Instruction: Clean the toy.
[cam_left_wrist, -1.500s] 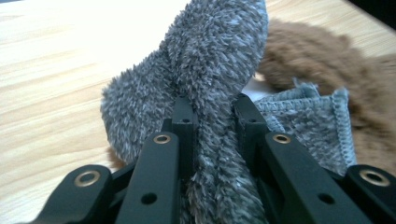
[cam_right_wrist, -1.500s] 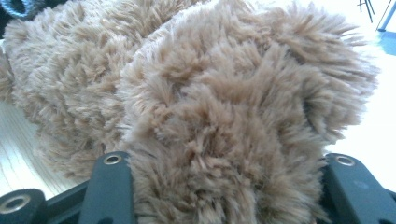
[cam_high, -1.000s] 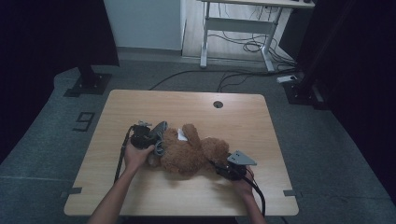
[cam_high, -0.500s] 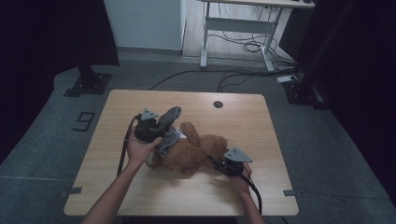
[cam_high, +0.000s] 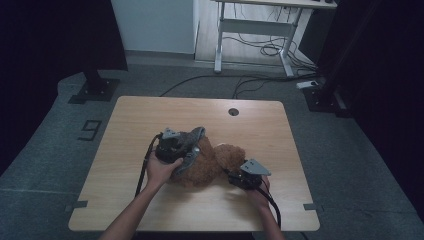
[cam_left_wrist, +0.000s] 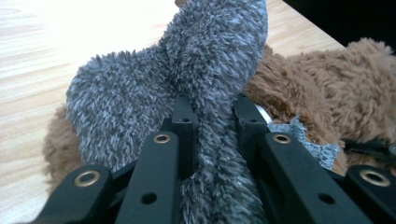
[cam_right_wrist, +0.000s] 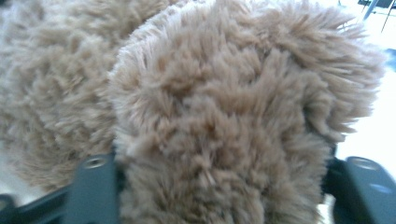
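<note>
High view: left hand-held gripper (cam_high: 186, 150) clamped on grey fuzzy sock (cam_high: 192, 147), lifted off the brown teddy bear (cam_high: 212, 162) and draped over its left side. Bear lying mid-desk, slightly toward the near edge. Right hand-held gripper (cam_high: 239, 176) at the bear's right end, jaws around a limb. Bare desk (cam_high: 150, 115) on all sides; widest stretch toward the far edge, round cable hole (cam_high: 233, 111) there.

Left gripper view: jaws together on a bunched fold of the sock (cam_left_wrist: 187, 70), fabric rising ahead between the fingers (cam_left_wrist: 183, 116). Bear (cam_left_wrist: 322, 93) just behind and right, touching the sock.

Right gripper view: tan plush limb (cam_right_wrist: 224, 116) between the jaws, which have just been opening. Pad contact hidden by fur, grip cannot be told.
</note>
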